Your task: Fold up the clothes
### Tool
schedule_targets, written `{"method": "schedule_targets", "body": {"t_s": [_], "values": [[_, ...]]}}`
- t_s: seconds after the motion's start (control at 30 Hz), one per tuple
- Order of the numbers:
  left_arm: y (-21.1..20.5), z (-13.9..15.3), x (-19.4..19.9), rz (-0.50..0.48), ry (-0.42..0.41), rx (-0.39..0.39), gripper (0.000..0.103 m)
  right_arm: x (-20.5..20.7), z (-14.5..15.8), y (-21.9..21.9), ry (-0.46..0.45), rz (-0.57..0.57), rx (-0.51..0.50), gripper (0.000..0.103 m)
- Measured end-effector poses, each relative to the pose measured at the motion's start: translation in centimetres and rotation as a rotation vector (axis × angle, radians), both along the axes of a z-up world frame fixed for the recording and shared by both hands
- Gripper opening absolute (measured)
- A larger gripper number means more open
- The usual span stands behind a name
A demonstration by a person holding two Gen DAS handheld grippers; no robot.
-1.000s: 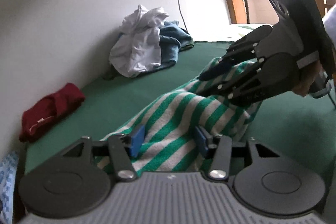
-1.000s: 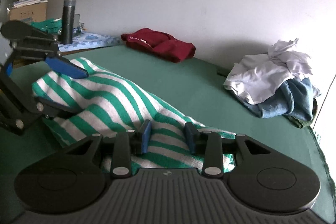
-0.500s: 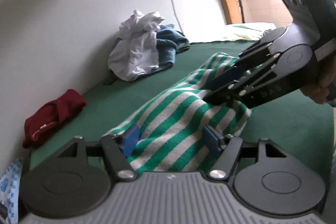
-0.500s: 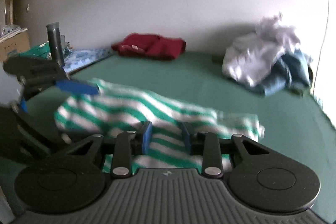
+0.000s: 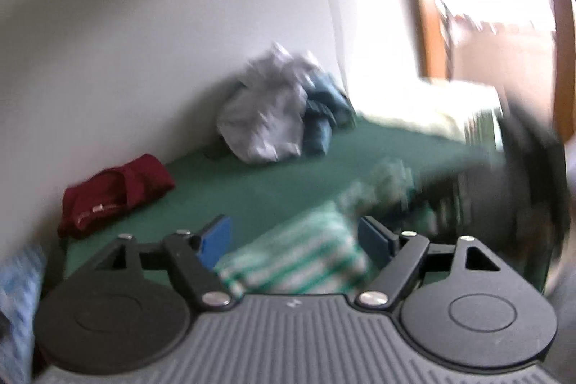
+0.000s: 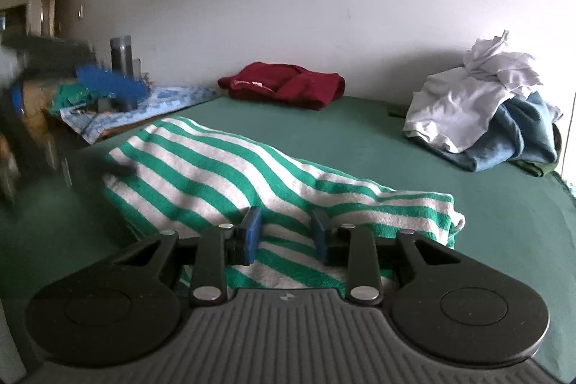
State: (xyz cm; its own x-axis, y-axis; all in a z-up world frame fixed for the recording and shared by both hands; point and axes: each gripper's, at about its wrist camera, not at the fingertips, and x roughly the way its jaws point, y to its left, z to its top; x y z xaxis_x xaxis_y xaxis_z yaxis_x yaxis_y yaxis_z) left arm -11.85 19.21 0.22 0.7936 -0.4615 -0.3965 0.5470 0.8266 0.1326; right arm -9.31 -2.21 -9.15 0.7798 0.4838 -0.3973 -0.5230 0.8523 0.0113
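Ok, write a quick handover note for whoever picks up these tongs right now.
Left tongs: jaws opening, striped cloth between them but not gripped.
Right tongs: narrow, pads on either side of a ridge of the striped cloth; can't tell if they pinch it.
Striped cloth lies in a long bundle on the green surface.
Done: red garment looks folded by the wall.
Left: finish the striped cloth, then the white-and-blue pile.

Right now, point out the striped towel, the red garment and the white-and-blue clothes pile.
striped towel (image 6: 223, 168): right wrist view, middle of its top.
red garment (image 6: 284, 85): right wrist view, centre of the fold.
clothes pile (image 6: 464, 107): right wrist view, white cloth on top.
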Motion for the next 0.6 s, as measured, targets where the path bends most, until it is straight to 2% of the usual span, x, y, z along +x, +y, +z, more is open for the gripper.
{"method": "schedule_targets", "body": {"t_s": [0.07,0.13,0.2,0.23,0.27,0.37,0.43,0.6], "values": [[0.6,0.5,1.9,0.058,0.057,-0.149,0.074,0.1,0.1,-0.2,0.004,0.019,0.001,0.033],[0.0,-1.6,3.2,0.121,0.138,-0.178,0.06,0.2,0.2,-0.3,0.006,0.039,-0.008,0.033],[-0.6,-3.7,4.6,0.184,0.22,-0.206,0.034,0.3,0.4,-0.5,0.008,0.06,-0.017,0.033],[-0.8,-4.8,5.2,0.216,0.26,-0.22,0.033,0.3,0.5,-0.7,0.007,0.072,-0.02,0.033],[-0.7,-5.7,4.5,0.25,0.22,-0.23,0.039,0.2,0.6,-0.9,0.005,0.084,-0.024,0.033],[-0.3,-7.1,2.6,0.282,0.158,-0.277,0.039,0.1,0.8,-2.7,0.016,0.093,0.018,0.032],[-0.5,-7.4,2.3,0.292,0.146,-0.281,0.04,0.0,0.9,-3.9,0.028,0.077,0.047,0.031],[-1.6,-7.8,2.1,0.292,0.105,-0.208,0.041,0.0,1.4,-5.3,0.094,0.01,0.096,0.026]]}}
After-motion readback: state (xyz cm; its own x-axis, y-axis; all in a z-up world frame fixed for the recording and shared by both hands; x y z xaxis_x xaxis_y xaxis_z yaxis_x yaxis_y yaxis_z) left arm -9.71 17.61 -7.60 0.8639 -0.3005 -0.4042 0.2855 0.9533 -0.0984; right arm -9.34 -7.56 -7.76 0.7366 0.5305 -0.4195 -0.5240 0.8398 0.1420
